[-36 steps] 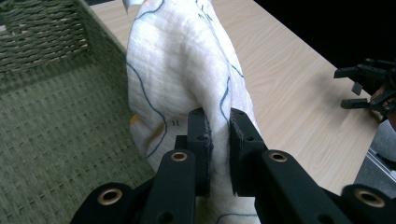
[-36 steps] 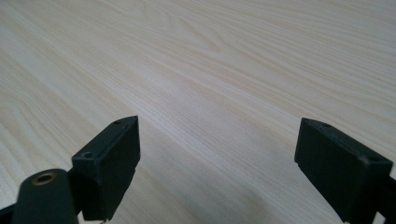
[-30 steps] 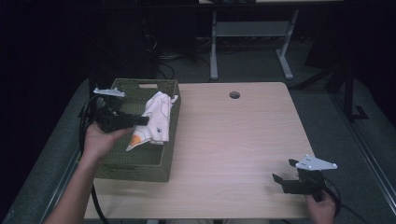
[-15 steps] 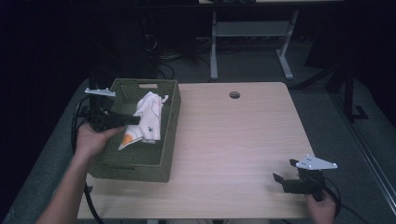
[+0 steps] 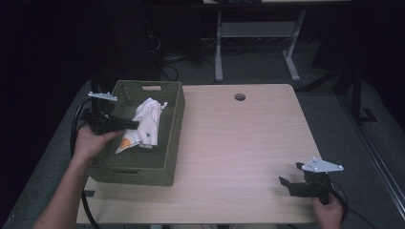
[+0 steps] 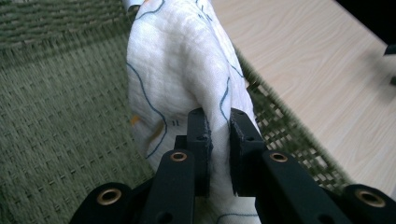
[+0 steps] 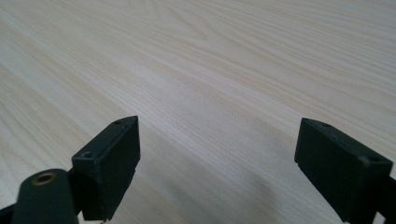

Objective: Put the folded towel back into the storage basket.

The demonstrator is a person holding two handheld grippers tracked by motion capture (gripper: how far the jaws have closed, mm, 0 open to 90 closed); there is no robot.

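A dim room surrounds a pale wood-grain worktop (image 5: 239,143) with a round cable hole (image 5: 239,97) near its far edge; desk legs and cables stand on the floor behind. A green woven basket (image 5: 167,162) sits at the worktop's left side. Inside it lies a white cloth (image 5: 148,121) with thin blue lines and orange patches; no writing or label can be read on it. The left gripper (image 6: 218,135) reaches over the basket, its fingers clamped on a fold of the cloth. The right gripper (image 5: 291,182) rests low at the worktop's near right corner, well apart from the basket, its fingers (image 7: 109,163) spread wide over bare wood.
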